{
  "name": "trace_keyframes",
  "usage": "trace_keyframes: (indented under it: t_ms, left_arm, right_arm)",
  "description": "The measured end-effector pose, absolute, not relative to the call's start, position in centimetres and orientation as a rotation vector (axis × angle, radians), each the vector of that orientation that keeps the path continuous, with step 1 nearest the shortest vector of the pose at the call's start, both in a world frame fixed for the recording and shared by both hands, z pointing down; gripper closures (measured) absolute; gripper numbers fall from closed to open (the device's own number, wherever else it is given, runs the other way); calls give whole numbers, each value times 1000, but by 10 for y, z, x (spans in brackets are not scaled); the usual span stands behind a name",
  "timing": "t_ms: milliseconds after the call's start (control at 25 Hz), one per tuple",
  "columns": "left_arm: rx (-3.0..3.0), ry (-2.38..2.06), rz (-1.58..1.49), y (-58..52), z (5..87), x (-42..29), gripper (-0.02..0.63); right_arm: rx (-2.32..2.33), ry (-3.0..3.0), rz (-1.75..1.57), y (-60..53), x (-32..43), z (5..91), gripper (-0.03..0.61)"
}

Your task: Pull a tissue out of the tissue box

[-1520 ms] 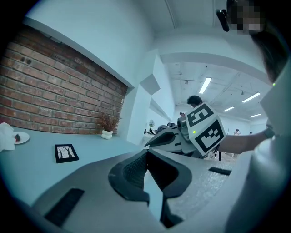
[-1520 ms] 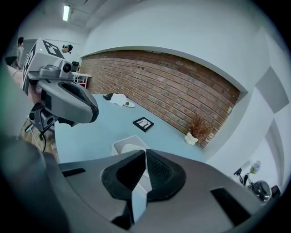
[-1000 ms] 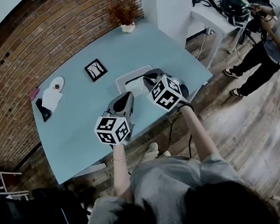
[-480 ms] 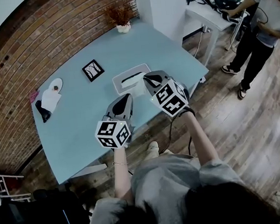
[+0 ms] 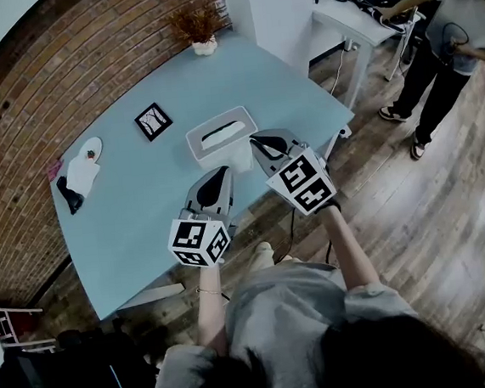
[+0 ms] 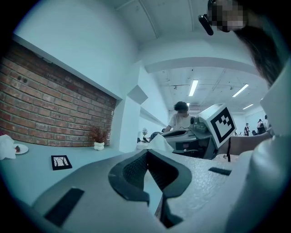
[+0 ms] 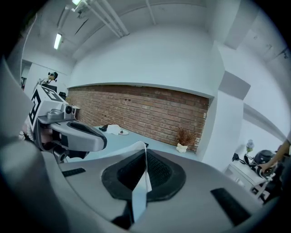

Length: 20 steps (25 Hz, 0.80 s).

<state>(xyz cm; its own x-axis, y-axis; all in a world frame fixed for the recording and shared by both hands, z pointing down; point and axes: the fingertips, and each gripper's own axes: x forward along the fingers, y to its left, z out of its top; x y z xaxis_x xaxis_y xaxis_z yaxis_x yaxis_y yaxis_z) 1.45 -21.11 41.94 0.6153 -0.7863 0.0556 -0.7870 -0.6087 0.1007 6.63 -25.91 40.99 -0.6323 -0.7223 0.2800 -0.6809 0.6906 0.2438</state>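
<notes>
- Worked over the long pale blue desk (image 5: 141, 199), set against a red brick wall (image 5: 38, 106). Left the small black-framed picture (image 5: 153, 121) and the potted dried plant (image 5: 198, 27) farther back, well apart from the job.
- Found the white rectangular tissue box (image 5: 204, 150) lying flat toward the desk's near edge, slot upward, probably so a sheet could be drawn up and toward the person.
- Held the right hand-held gripper (image 5: 259, 140) just beside the box's near corner, jaws clamped tight on a thin sheet. Judged the grip firm enough to pull by.
- Held the left hand-held gripper (image 5: 221, 172) near the box but apart from it, jaw tips pressed together with nothing seen between them. Judged it idle rather than bracing the box.
- Saw the thin white tissue (image 7: 142, 182) pinched edge-on between the right jaws and hanging by the box's near corner. Could not tell whether it was fully free of the slot.
</notes>
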Motion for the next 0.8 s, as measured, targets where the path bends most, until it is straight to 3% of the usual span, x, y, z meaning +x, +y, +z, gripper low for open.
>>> trace_keyframes:
  t_ms: [800]
  left_arm:
    - [2749,-1329,-33,-182,423,23,611]
  right_arm:
    - [1132,-2715,-37,-227,81,424,578]
